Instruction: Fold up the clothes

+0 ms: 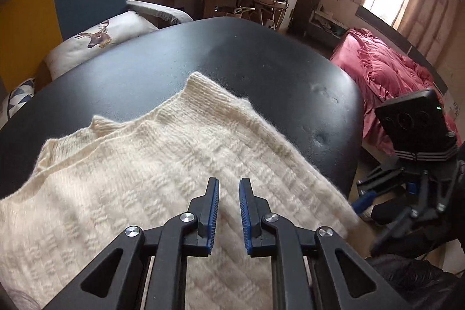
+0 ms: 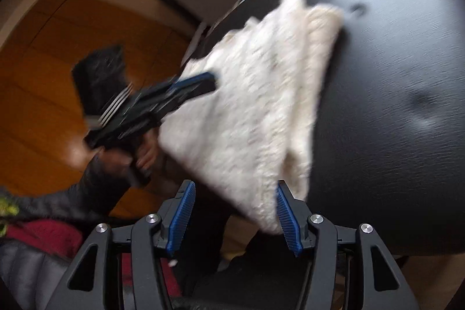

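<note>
Black dimpled table [image 1: 261, 63] bears fluffy cream knit [image 1: 130, 179]; both claws [image 1: 229, 188] [image 2: 235, 193] gape empty.

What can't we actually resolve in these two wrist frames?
- Sweater: near hem cut off by the left wrist frame's bottom edge and hidden by the left tongs.
- Left tongs in the right wrist view: motion blur; contact with the knit unreadable.
- Right tongs: open, but blur hides whether the sweater's corner touches a pad.
- Table: near edge hidden under the sweater.
</note>
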A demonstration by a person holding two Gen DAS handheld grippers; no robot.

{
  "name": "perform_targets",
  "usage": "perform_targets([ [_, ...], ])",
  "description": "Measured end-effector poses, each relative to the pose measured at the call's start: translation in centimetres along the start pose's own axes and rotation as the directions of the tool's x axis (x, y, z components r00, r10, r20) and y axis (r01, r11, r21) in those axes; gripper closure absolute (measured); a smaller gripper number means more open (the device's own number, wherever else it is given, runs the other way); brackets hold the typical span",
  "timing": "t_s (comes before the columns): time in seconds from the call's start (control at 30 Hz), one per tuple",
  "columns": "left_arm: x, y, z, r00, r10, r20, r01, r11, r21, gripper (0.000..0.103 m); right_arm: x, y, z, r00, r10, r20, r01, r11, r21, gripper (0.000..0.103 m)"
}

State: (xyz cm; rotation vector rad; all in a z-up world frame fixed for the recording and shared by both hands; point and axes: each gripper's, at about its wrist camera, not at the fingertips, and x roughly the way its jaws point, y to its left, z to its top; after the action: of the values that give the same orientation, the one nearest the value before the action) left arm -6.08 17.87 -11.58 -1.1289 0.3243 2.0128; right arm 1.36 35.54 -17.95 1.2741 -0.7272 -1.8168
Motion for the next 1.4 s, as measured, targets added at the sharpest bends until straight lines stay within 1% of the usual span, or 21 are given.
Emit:
perform_targets([
  [0.17, 2.6, -0.2, 1.8, 0.999, 0.03, -0.029, -0.029, 0.999, 0.04, 0.09, 1.9, 0.2, 1.6, 0.995, 0.091, -0.038, -0.092, 0.995, -0.029, 0.031],
  [0.3, 5.1, 0.4, 2.8, 0.996, 0.036, -0.078, -0.036, 0.999, 0.003, 0.089, 4.1, 0.9, 1.1, 0.971, 0.031, -0.236, -0.055, 0.994, -0.095, 0.031],
  [0.37, 6.0, 1.1, 3.3, 0.995, 0.025, -0.092, -0.03, 0.998, -0.057, 0.087, 4.9, 1.4, 0.6, 0.941, -0.026, -0.337, -0.024, 0.989, -0.143, 0.035],
  [0.4, 6.4, 1.5, 3.6, 0.995, 0.018, -0.099, -0.027, 0.996, -0.088, 0.087, 4.7, 1.5, 0.5, 0.936, -0.054, -0.348, 0.0, 0.988, -0.153, 0.047],
  [0.43, 6.9, 1.9, 3.8, 0.994, 0.01, -0.105, -0.023, 0.992, -0.121, 0.087, 4.0, 1.4, 0.6, 0.941, -0.081, -0.33, 0.032, 0.988, -0.152, 0.058],
  [0.5, 7.1, 2.8, 4.2, 0.995, -0.013, -0.097, -0.005, 0.983, -0.183, 0.087, 2.7, 1.4, 0.9, 0.946, -0.136, -0.294, 0.095, 0.984, -0.149, 0.068],
  [0.6, 6.7, 3.7, 4.5, 0.997, -0.035, -0.064, 0.019, 0.971, -0.239, 0.087, 0.7, 1.3, 1.2, 0.946, -0.218, -0.24, 0.189, 0.972, -0.139, 0.067],
  [0.67, 5.3, 4.4, 4.3, 0.999, -0.031, -0.017, 0.026, 0.964, -0.265, 0.087, -0.6, 1.2, 1.5, 0.94, -0.273, -0.204, 0.251, 0.959, -0.129, 0.059],
  [0.7, 4.4, 4.7, 4.2, 1.0, -0.019, 0.006, 0.02, 0.963, -0.269, 0.087, -1.5, 1.4, 1.7, 0.939, -0.306, -0.157, 0.289, 0.949, -0.122, 0.049],
  [0.73, 3.5, 4.9, 3.8, 1.0, -0.005, 0.028, 0.013, 0.964, -0.266, 0.087, -2.7, 1.8, 2.1, 0.935, -0.342, -0.089, 0.332, 0.937, -0.112, 0.039],
  [0.8, 1.7, 5.4, 3.1, 0.997, 0.023, 0.069, -0.004, 0.965, -0.261, 0.086, -3.7, 2.6, 3.1, 0.92, -0.389, 0.052, 0.393, 0.914, -0.103, 0.033],
  [0.9, -0.3, 6.4, 1.1, 0.993, 0.082, 0.09, -0.057, 0.966, -0.254, 0.086, -4.0, 3.6, 5.0, 0.869, -0.434, 0.238, 0.462, 0.883, -0.078, 0.031],
  [0.97, -0.7, 7.0, 0.1, 0.991, 0.094, 0.092, -0.066, 0.959, -0.275, 0.086, -2.3, 3.3, 6.5, 0.846, -0.452, 0.281, 0.484, 0.874, -0.05, 0.031],
  [1.03, -0.6, 7.7, -0.7, 0.992, 0.088, 0.09, -0.056, 0.948, -0.312, 0.086, 0.1, 2.9, 8.0, 0.818, -0.509, 0.267, 0.537, 0.843, -0.04, 0.034],
  [1.07, -0.5, 8.1, -1.1, 0.992, 0.084, 0.089, -0.051, 0.942, -0.33, 0.086, 1.2, 2.7, 9.1, 0.801, -0.545, 0.25, 0.571, 0.82, -0.041, 0.04],
  [1.1, -0.4, 8.4, -1.6, 0.993, 0.081, 0.088, -0.046, 0.936, -0.349, 0.086, 2.2, 2.5, 10.5, 0.78, -0.583, 0.227, 0.607, 0.794, -0.047, 0.067],
  [1.13, -0.4, 8.7, -2.0, 0.993, 0.078, 0.088, -0.041, 0.929, -0.367, 0.086, 3.2, 2.4, 11.3, 0.749, -0.63, 0.206, 0.652, 0.755, -0.062, 0.097],
  [1.23, -0.2, 9.7, -3.2, 0.994, 0.068, 0.086, -0.026, 0.907, -0.42, 0.086, 5.1, 2.3, 11.7, 0.608, -0.77, 0.195, 0.794, 0.591, -0.145, 0.096],
  [1.27, -0.1, 10.1, -3.6, 0.994, 0.065, 0.085, -0.021, 0.899, -0.438, 0.086, 5.2, 2.0, 11.8, 0.576, -0.794, 0.193, 0.817, 0.556, -0.15, 0.096],
  [1.37, 0.1, 11.1, -4.8, 0.995, 0.055, 0.084, -0.007, 0.872, -0.489, 0.086, 4.7, 1.5, 11.5, 0.528, -0.831, 0.175, 0.849, 0.508, -0.147, 0.096],
  [1.4, 0.0, 11.4, -5.2, 0.995, 0.049, 0.088, 0.002, 0.864, -0.504, 0.086, 4.6, 1.5, 11.4, 0.5, -0.847, 0.177, 0.864, 0.478, -0.157, 0.093],
])
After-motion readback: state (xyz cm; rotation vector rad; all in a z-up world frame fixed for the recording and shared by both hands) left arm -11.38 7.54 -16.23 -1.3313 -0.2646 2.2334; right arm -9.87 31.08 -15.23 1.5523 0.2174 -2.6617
